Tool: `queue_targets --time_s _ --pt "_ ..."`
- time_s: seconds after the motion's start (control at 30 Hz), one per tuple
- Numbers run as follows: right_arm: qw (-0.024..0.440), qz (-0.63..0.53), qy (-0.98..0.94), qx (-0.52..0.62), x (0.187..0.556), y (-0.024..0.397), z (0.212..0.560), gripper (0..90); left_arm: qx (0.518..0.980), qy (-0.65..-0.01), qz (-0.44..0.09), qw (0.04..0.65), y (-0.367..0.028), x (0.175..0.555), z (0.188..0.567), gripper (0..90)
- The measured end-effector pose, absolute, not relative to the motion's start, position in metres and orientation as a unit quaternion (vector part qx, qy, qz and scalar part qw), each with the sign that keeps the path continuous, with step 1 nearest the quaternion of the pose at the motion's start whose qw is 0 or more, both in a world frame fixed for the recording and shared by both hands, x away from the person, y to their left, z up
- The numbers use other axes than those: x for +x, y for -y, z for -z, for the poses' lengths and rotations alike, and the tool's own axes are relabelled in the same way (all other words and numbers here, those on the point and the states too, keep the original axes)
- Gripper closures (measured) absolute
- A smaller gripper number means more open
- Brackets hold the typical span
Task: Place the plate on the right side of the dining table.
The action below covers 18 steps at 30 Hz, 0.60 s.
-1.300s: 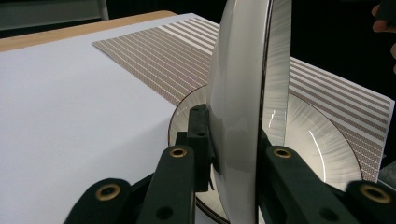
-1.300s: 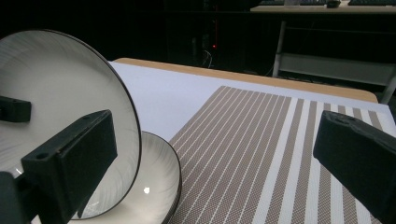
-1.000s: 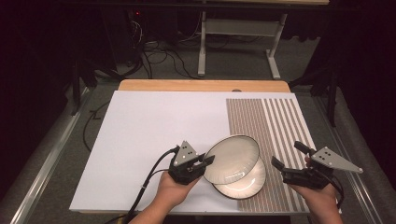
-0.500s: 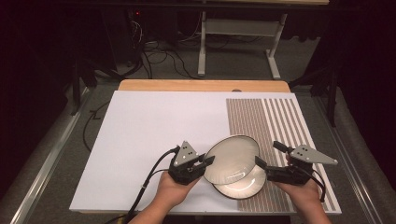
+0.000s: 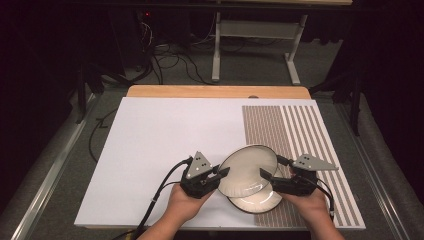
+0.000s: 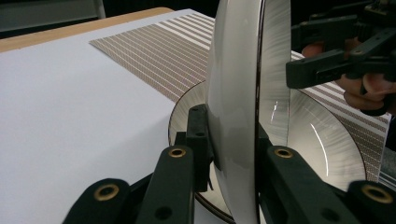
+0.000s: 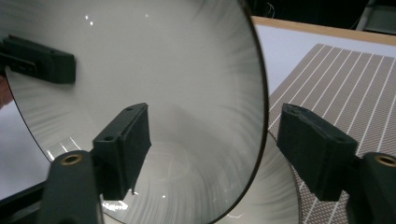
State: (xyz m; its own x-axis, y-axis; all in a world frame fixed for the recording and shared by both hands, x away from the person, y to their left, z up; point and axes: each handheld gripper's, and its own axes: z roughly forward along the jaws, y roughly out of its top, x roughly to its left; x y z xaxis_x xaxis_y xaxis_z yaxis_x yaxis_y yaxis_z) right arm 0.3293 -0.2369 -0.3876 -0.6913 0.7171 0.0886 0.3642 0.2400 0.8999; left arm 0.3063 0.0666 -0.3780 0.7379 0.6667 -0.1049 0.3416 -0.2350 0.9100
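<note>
A white plate (image 5: 247, 170) with a dark rim is held tilted, its left edge pinched in my left gripper (image 5: 223, 172), which is shut on it. In the left gripper view this plate (image 6: 238, 93) stands edge-on between the jaws of that gripper (image 6: 231, 140). A second plate (image 5: 255, 204) lies flat below it, partly on the striped mat (image 5: 305, 130). My right gripper (image 5: 271, 166) straddles the tilted plate's right rim. Its jaws have just been closing. In the right gripper view the plate (image 7: 163, 70) sits between them, and the right gripper (image 7: 219, 140) still shows a gap on the rim's far side.
The plates are near the front edge of a white board (image 5: 165, 135), which has a wooden strip (image 5: 215, 91) along its back. The brown striped mat covers the board's right part. Cables and a table frame (image 5: 250, 30) stand on the dark floor beyond.
My right gripper has moved left to the tilted plate and its jaws now stand around the right rim, narrower than before. The left gripper and plate have kept still.
</note>
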Motion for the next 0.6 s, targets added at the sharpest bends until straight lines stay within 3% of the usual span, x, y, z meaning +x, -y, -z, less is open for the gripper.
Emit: queue_targets --time_s 0.6 --pt "0.137 -0.506 -0.766 0.372 0.333 0.241 0.406 65.7 0.771 -0.328 -0.153 0.524 -0.067 0.306 0.379 79.2"
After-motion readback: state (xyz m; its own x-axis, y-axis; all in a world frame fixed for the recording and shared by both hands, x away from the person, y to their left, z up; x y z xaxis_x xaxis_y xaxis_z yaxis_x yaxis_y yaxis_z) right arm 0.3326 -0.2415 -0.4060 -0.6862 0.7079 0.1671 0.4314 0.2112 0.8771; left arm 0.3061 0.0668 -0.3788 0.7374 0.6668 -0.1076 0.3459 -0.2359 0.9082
